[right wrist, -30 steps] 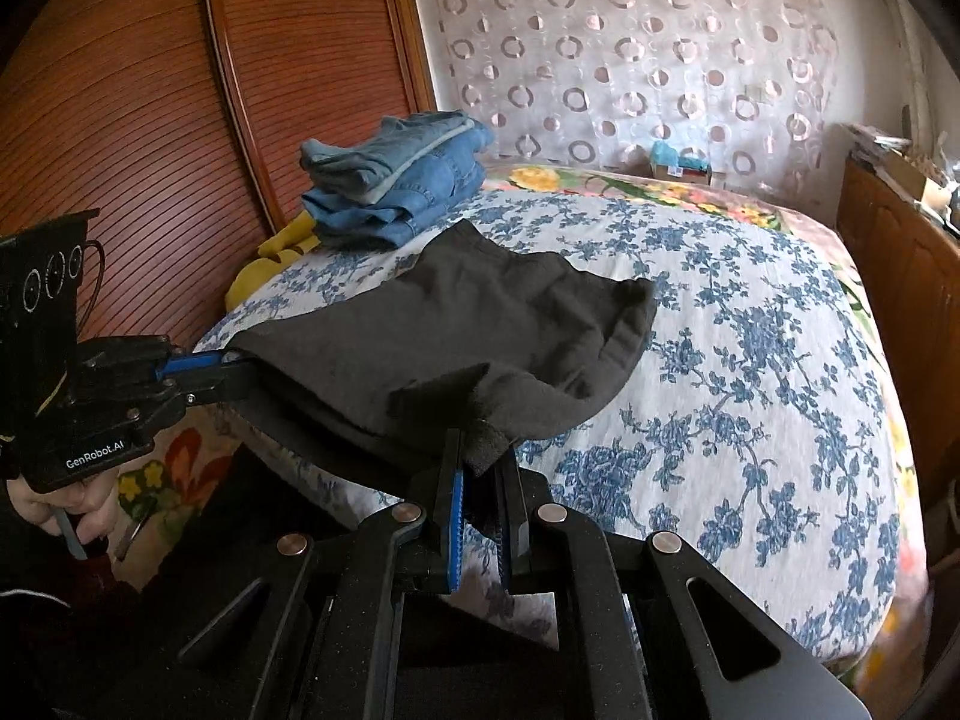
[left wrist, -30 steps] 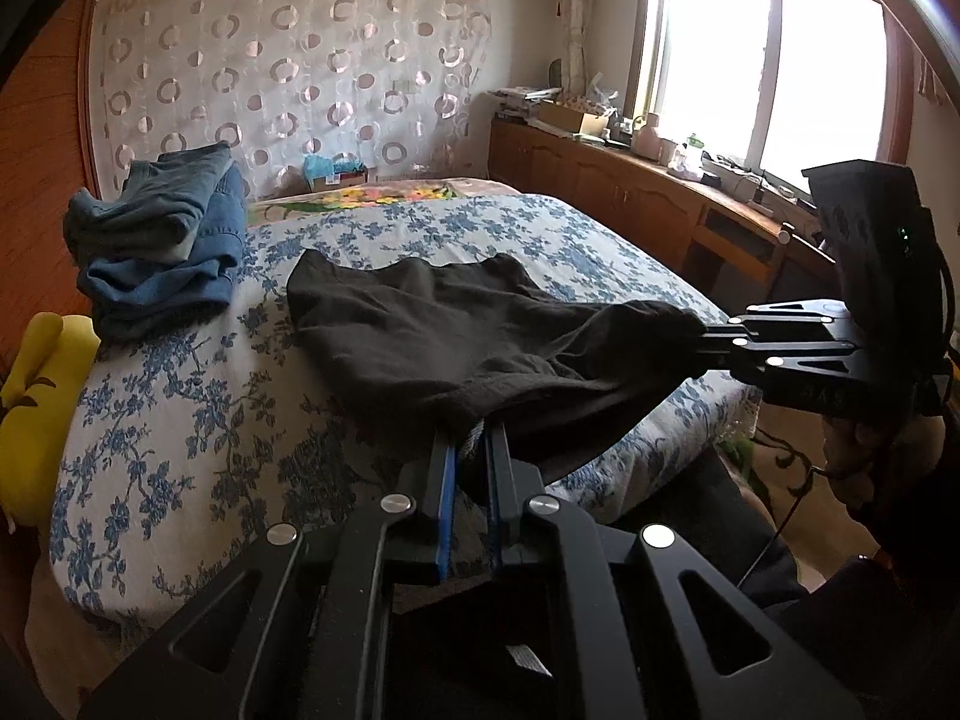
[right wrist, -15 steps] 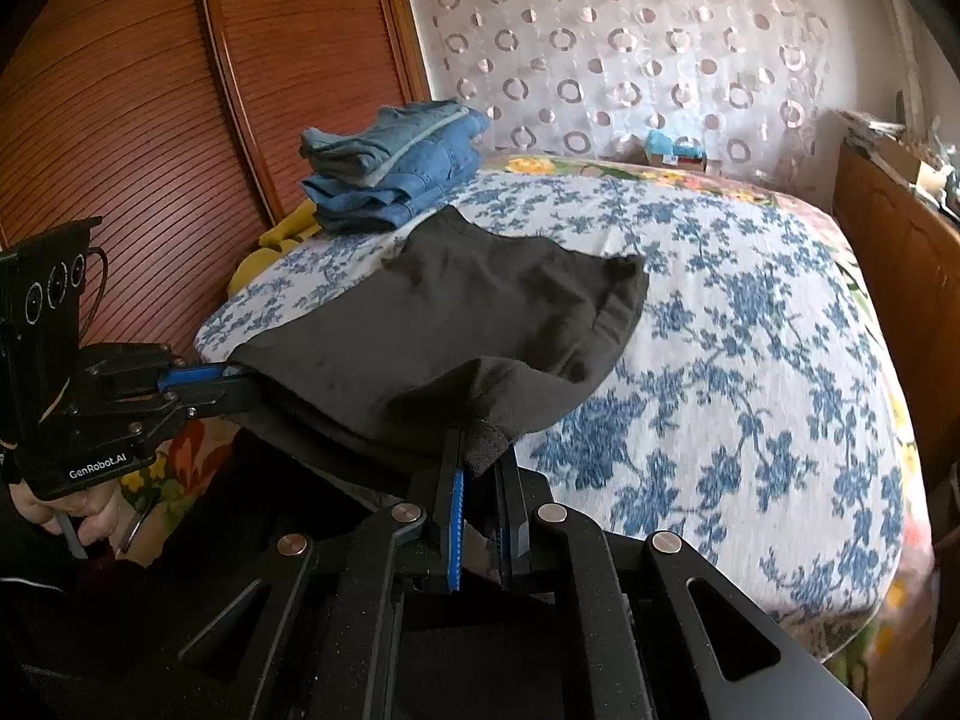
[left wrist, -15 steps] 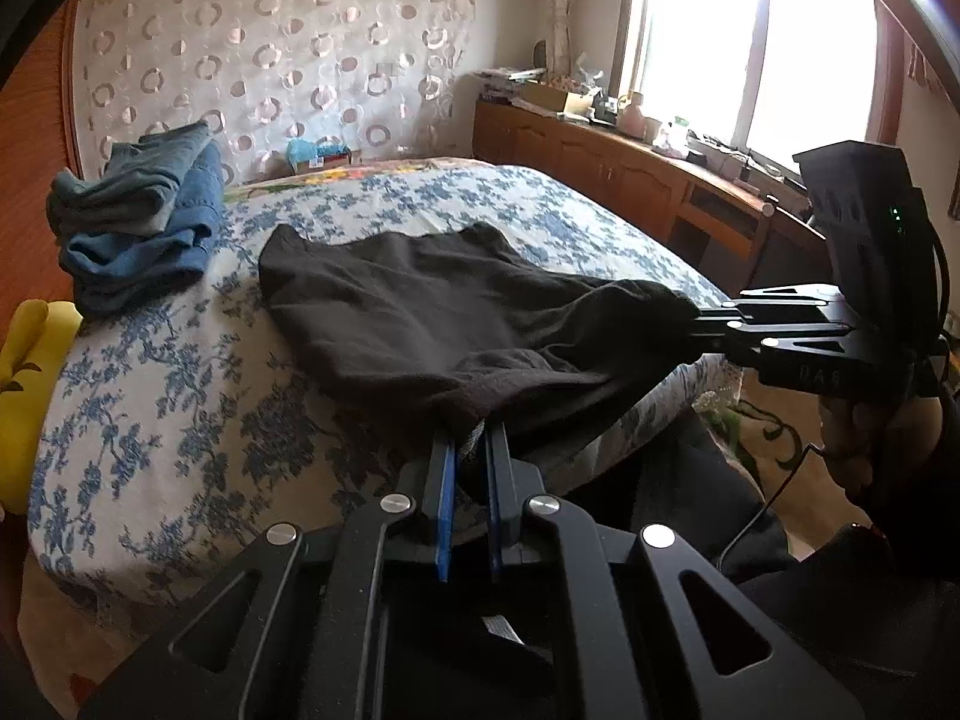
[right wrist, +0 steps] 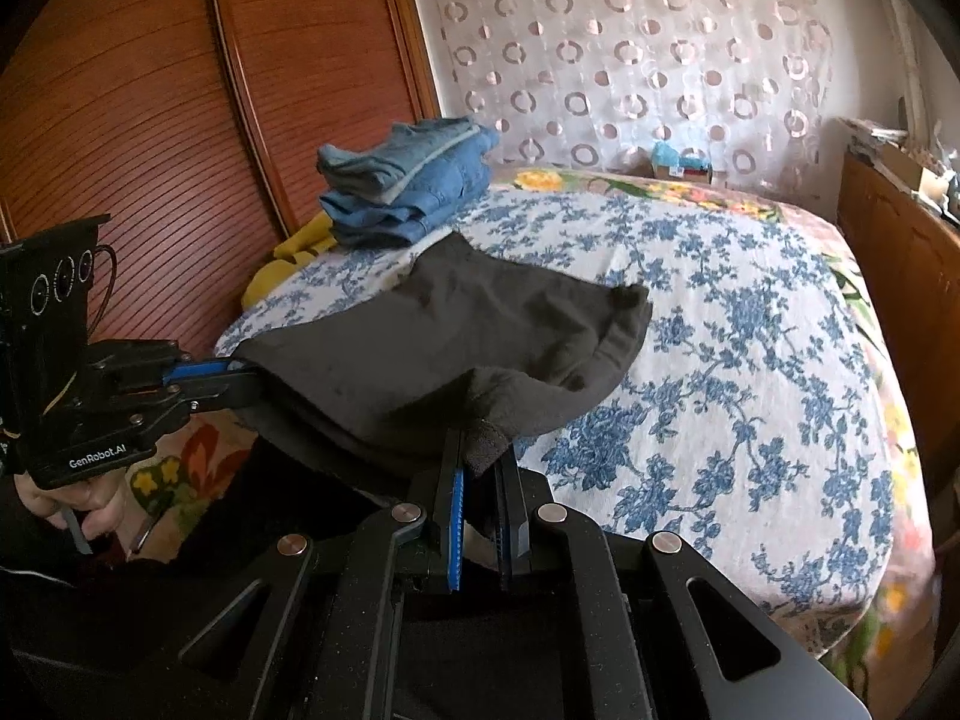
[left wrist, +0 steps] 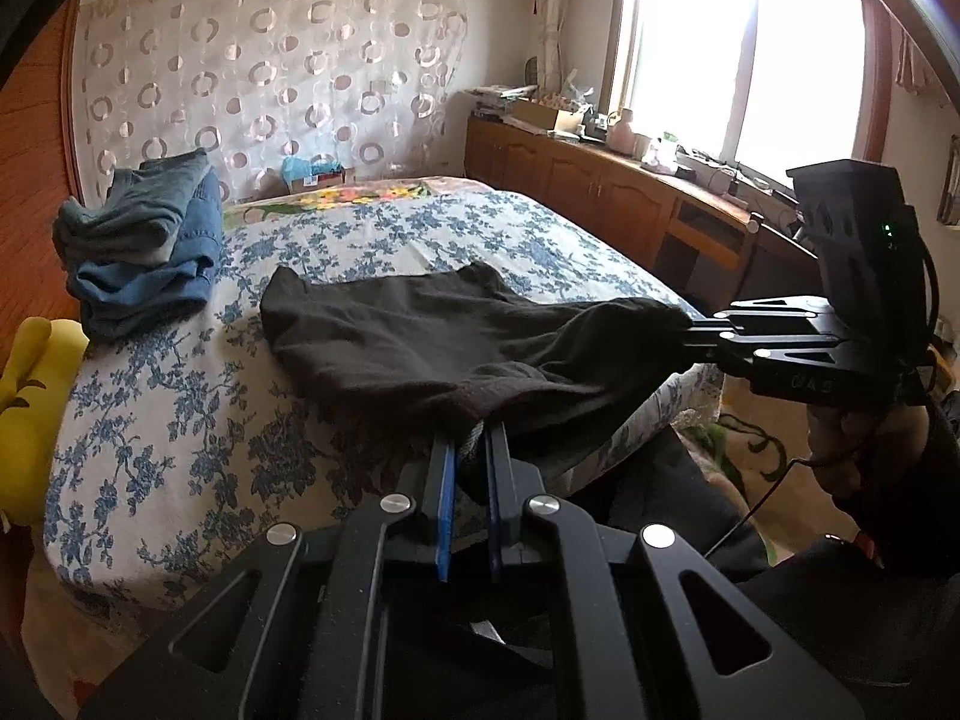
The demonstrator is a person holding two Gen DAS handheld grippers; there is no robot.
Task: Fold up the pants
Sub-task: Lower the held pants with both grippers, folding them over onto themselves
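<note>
Black pants [left wrist: 414, 336] lie partly on the blue-flowered bed [left wrist: 180, 420], their far end flat on the cover and their near end lifted off the bed's edge. My left gripper [left wrist: 470, 441] is shut on one near corner of the pants. My right gripper [right wrist: 483, 450] is shut on the other near corner; it shows in the left wrist view [left wrist: 690, 330] too. The pants [right wrist: 468, 330] stretch between both grippers, and the left gripper [right wrist: 240, 375] appears at the left of the right wrist view.
A stack of folded blue jeans [left wrist: 144, 246] sits at the bed's far left corner. A yellow cushion [left wrist: 24, 396] lies by the wooden wardrobe [right wrist: 150, 120]. Wooden cabinets [left wrist: 600, 192] run under the window on the right.
Both grippers have drawn back from the bed with the pants' near end, pulling the cloth a little toward the bed's edge. Both stay shut on it.
</note>
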